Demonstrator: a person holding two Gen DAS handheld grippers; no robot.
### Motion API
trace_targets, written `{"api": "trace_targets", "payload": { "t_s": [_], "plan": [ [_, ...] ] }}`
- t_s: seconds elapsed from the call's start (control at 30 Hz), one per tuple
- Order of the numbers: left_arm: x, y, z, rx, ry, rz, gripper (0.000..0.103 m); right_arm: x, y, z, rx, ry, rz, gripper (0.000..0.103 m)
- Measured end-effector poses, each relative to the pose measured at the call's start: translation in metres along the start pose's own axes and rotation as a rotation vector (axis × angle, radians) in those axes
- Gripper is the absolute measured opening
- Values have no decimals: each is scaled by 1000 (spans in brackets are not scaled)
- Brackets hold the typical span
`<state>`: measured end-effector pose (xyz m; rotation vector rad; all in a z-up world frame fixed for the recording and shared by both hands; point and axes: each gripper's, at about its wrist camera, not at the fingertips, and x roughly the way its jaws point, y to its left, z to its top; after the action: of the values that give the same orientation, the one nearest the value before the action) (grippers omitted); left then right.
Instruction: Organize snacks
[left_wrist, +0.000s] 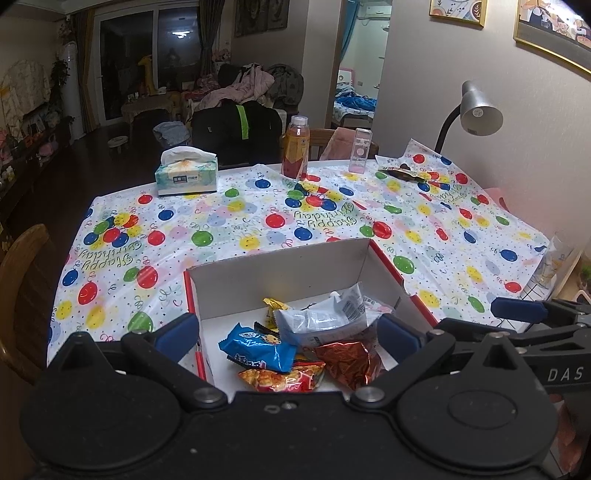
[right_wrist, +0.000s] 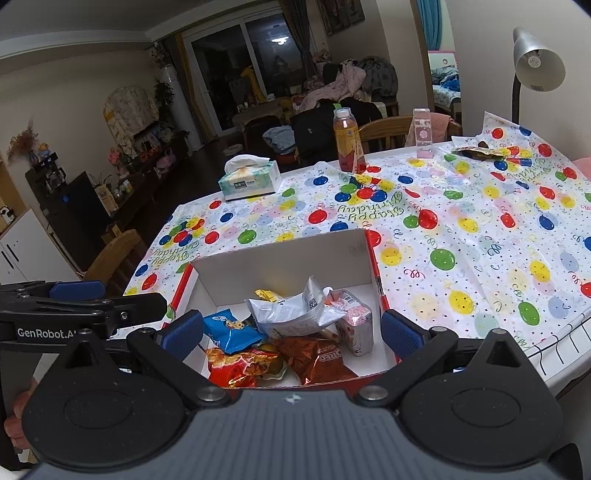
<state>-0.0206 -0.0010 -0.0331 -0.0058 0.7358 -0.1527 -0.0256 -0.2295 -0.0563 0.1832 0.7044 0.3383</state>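
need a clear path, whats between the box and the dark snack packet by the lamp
Only bare balloon tablecloth between the box and the dark packet, in both wrist views.

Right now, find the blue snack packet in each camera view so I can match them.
Left wrist: blue snack packet low centre, inside the box, above the red packet.
Right wrist: blue snack packet lower left of centre, by the box's left wall.
Shared landmark: tissue box.

Home dining-living room: birthday tablecloth (left_wrist: 229, 221), tissue box (left_wrist: 186, 173), desk lamp (left_wrist: 476, 110), clothes-piled sofa (left_wrist: 251, 88), framed pictures (left_wrist: 554, 29).
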Motion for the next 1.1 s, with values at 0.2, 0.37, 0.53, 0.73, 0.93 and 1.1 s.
{"api": "trace_targets", "payload": {
  "t_s": [0.2, 0.37, 0.53, 0.73, 0.93, 1.1],
  "plan": [
    [-4, -3, 0, -3, -4, -1, 103, -1, 0, 0, -1, 1, -10, 103],
    [-5, -3, -1, -12, 5, -12, 103, -3, -1, 0, 7, 1, -20, 103],
    [-5, -5, -3, -14, 8, -21, 103, -4, -3, 0, 16, 6, -34, 103],
    [-3, -4, -4, -19, 22, -33, 103, -5, -4, -1, 24, 17, -49, 103],
    [0, -3, -6, -23, 37, -25, 103, -5, -4, -2, 27, 23, -54, 103],
    [1, 0, -6, -30, 43, -13, 103, -2, -6, -2, 41, 41, -78, 103]
  ]
}}
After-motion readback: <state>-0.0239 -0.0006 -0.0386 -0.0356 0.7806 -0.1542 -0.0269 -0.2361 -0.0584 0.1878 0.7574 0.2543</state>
